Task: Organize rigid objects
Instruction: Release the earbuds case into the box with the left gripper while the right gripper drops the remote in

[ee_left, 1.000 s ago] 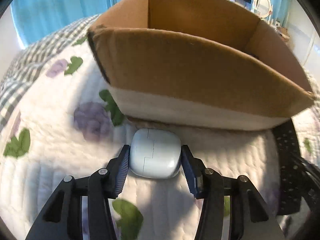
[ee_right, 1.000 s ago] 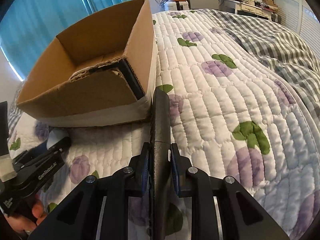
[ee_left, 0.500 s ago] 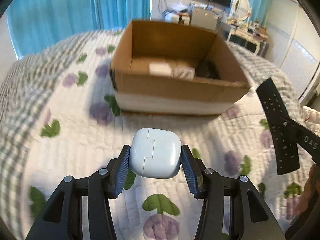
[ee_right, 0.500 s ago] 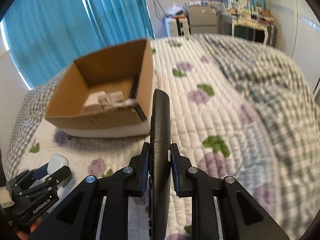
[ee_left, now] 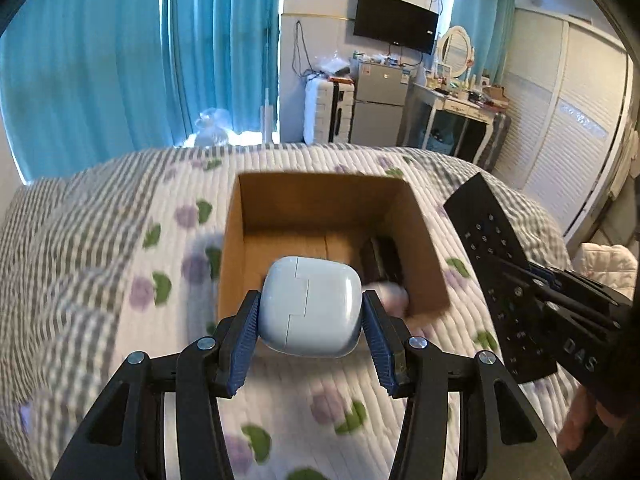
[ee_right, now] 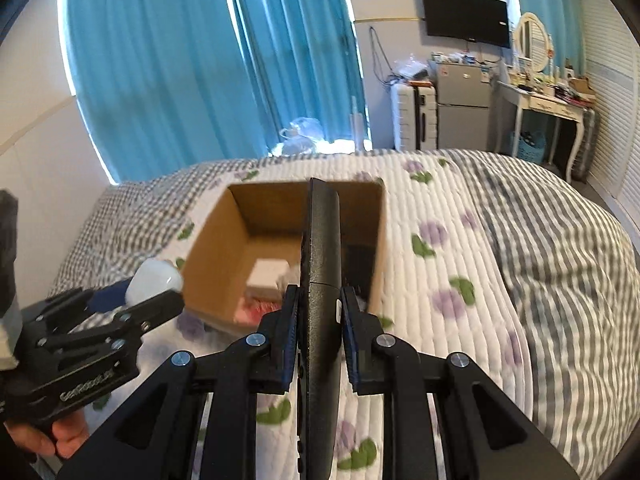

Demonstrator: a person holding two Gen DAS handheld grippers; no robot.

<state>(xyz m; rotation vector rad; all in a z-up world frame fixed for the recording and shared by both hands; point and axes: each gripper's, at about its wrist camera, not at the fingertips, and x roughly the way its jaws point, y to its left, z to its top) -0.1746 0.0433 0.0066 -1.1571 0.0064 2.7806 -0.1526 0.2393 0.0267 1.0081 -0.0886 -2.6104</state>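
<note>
1. The white earbud case is clamped by the left gripper near the cardboard box; it should be carried over the rim before release.
2. The black remote is pinched edgewise by the right gripper, above the box's right side; it should be lowered in beside the items already inside.

On the body of the right tongs, at the right edge of the left wrist view, the white letters "DAS" can be read. The left tongs carry a white brand mark on the body, "GenRobot.AI", partly blurred

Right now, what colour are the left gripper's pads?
Blue, ribbed pads, clearest in the left wrist view, clamping the white case.
</note>
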